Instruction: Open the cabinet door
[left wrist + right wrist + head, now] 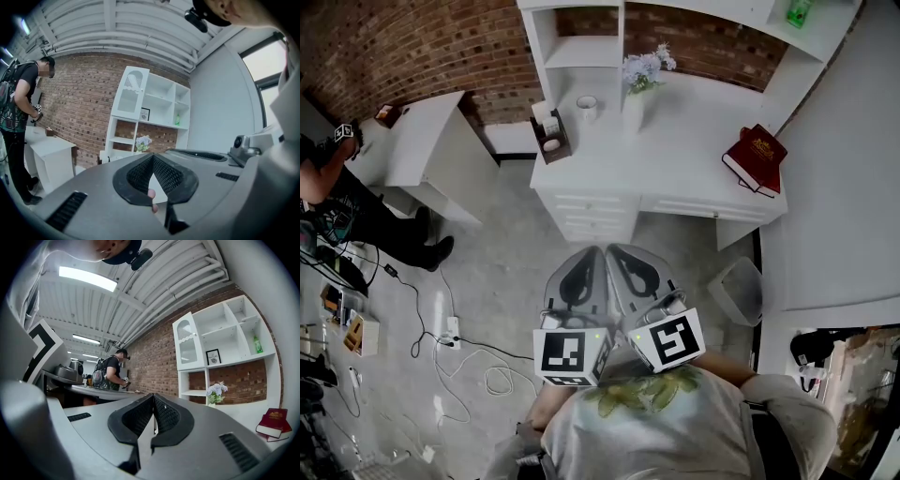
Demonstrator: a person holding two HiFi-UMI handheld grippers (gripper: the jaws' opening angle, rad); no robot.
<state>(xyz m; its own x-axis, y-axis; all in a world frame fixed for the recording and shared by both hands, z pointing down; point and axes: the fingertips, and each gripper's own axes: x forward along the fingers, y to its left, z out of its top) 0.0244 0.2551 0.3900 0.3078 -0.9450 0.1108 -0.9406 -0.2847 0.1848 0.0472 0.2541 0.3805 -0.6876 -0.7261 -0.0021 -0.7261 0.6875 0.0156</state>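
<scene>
While both tools sit tucked in at the chest, side by side, the left tongs (598, 251) show their jaws pressed together tip to tip with nothing between them. The right tongs (616, 249) are just the same, closed and empty. Both point level, out across a stretch of bare floor (502, 281) toward the white desk (675, 150). Now look up from there: the cabinet door (129, 93), white with an arched pane, sits at the top left of the shelf unit (155, 97) on that desk, its long side upright. So it lies ahead of the tips and well above them, well apart from both. From the left gripper view it's up and a touch left of the jaws; from the right gripper view it's up and off to the right. I'd call the left tongs the better lined up, narrowly. Which edge carries the handle, I can't make out from here.
</scene>
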